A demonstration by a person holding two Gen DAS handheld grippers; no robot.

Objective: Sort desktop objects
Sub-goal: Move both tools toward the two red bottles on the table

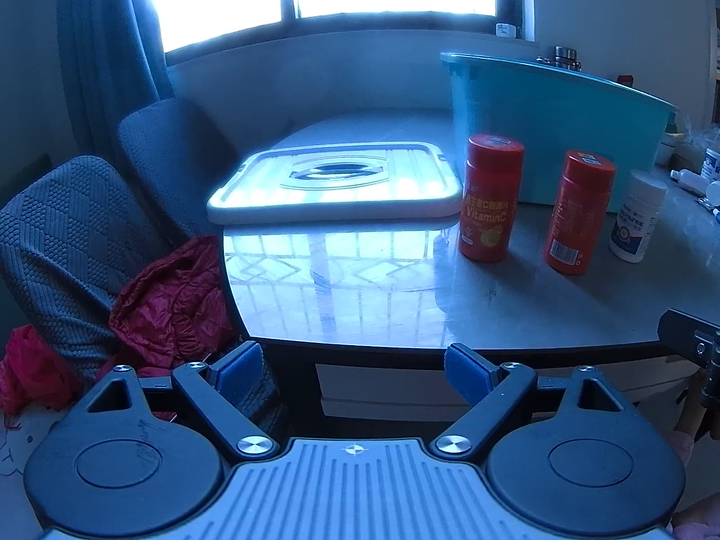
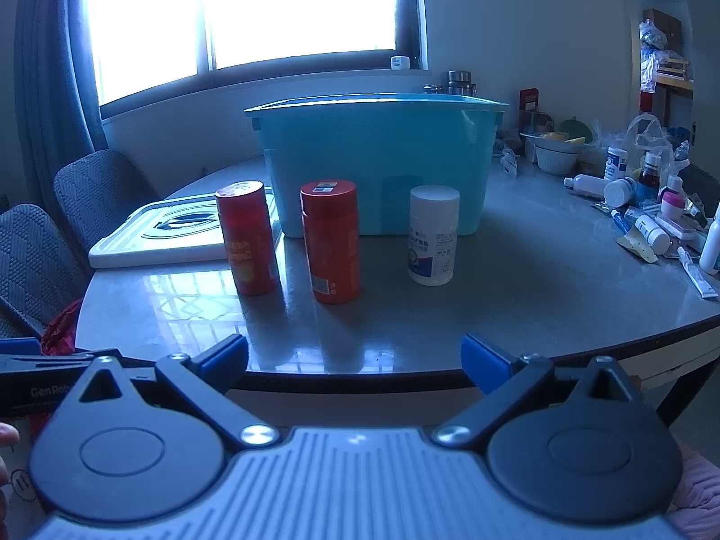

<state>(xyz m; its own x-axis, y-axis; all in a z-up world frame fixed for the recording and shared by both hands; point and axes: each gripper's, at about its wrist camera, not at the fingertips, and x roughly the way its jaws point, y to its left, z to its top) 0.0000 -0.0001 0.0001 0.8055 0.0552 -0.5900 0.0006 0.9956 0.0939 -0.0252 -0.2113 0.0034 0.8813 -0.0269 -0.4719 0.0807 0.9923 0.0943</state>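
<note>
Grey table [image 2: 517, 279] under window; bin [image 2: 378, 162] centre, lid [image 1: 335, 184] off for loading. Three bottles [image 2: 330, 243] queued. Left gripper [image 1: 353, 371], right gripper [image 2: 355, 362]: both wide open, empty.

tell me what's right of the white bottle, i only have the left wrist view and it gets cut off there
Observer: Past the white bottle, the right wrist view shows a clutter of small medicine bottles and tubes spread along the table's right side.
Operator: anything behind the teal bin
Observer: A white bowl stands just right of the teal bin, toward the wall.
Operator: is the right gripper holding something
Observer: No. The right gripper is open and empty, short of the table edge, roughly facing the gap between the second red bottle and the white one.
</note>
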